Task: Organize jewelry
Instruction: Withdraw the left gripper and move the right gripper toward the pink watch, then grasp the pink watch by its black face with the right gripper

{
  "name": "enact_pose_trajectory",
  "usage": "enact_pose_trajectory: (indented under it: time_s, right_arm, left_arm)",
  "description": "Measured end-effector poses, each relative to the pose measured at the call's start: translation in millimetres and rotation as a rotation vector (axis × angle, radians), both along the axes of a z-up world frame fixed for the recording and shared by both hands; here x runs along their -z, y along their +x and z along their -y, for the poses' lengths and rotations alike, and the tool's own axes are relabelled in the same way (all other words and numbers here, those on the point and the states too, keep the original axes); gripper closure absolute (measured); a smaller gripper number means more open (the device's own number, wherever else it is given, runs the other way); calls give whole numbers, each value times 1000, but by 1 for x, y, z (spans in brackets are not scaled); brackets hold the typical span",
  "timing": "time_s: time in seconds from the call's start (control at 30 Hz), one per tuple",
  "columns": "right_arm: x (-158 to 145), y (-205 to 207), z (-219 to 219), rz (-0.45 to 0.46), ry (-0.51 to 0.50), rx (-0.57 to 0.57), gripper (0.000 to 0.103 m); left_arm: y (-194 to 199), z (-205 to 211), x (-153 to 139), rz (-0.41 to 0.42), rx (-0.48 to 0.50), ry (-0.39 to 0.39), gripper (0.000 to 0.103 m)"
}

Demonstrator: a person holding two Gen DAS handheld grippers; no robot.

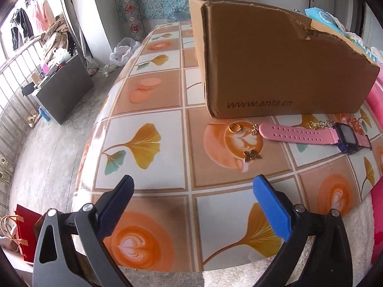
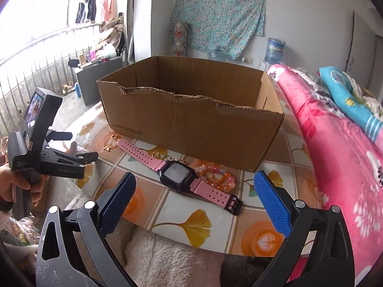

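Note:
A pink-strapped watch [image 2: 178, 173] with a dark square face lies on the patterned table in front of an open cardboard box [image 2: 191, 119]. A pink and orange bead bracelet [image 2: 219, 175] rests behind the watch. A gold ring [image 1: 234, 128], a small gold charm [image 1: 254, 129] and a butterfly charm [image 1: 252, 155] lie left of the strap [image 1: 296, 135]. My left gripper [image 1: 192, 186] is open above the table's near edge, short of the charms. My right gripper [image 2: 195, 181] is open, with the watch lying beyond and between its fingers, untouched.
The box [image 1: 275, 67] stands at the back of the table. A pink floral blanket [image 2: 335, 155] rises along the right side. A white fluffy cover [image 2: 167, 258] lies below the table's near edge. In the right wrist view a hand [image 2: 14, 186] holds the left gripper's handle at the left.

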State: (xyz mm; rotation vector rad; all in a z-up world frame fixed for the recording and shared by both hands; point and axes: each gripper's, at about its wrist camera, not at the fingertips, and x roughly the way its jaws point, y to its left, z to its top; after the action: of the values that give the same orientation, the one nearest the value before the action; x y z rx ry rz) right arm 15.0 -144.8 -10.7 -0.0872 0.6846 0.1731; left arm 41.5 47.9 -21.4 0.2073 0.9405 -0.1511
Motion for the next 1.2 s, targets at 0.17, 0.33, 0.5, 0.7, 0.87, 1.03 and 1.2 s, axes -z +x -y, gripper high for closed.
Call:
enact_pose_trajectory:
  time_s: [0.17,0.33,0.5,0.7,0.87,1.03,1.2]
  right_arm:
    - [7,2,1,-4,12,-4,8]
    - [14,17,-6,-34,72,-40,10]
    - [21,31,-14,-66,99,-60,18]
    - [28,35,-18,-106,139,-79,23]
    - [29,30,-20,-115,140,-89,24]
    - [28,27,-19,-119,148,-94,26]
    - [29,26,-19,-123,151,-111,28]
  left_arm:
    - [2,3,-2,-14,26,21,5]
    - [10,-8,1,-62,7,-40,5]
    - [10,-10,2,-53,30,-55,5]
    - [13,-8,2,-61,25,-56,4]
    - [13,-8,2,-60,25,-60,4]
    - [12,-8,4,-50,29,-63,4]
    - [12,-8,4,-44,32,-64,4]
